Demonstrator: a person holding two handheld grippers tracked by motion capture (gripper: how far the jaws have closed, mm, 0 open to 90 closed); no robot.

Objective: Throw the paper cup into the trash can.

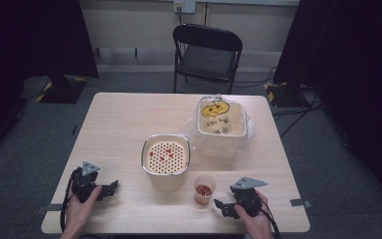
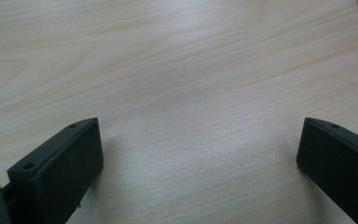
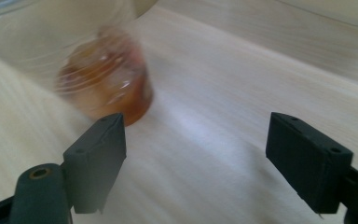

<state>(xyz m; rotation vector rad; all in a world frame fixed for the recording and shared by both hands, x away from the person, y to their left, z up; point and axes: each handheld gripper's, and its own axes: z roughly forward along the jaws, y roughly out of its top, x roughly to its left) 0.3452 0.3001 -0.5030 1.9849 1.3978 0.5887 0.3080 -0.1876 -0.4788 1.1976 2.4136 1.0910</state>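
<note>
A small clear cup (image 1: 204, 189) with red-orange contents stands on the wooden table (image 1: 119, 124) near the front edge. In the right gripper view the cup (image 3: 105, 79) is blurred, ahead and left of the jaws and apart from them. My right gripper (image 1: 221, 206) lies just right of the cup, open, with bare table between its jaws (image 3: 196, 135). My left gripper (image 1: 110, 188) rests at the front left, held by a hand. It is open wide over bare wood (image 2: 198, 140).
A beige pot (image 1: 165, 177) topped by a perforated strainer with red bits stands mid-table. Behind it to the right is a white bin (image 1: 221, 144) lined with a clear bag, holding a banana peel. A black folding chair (image 1: 206, 52) stands beyond the table.
</note>
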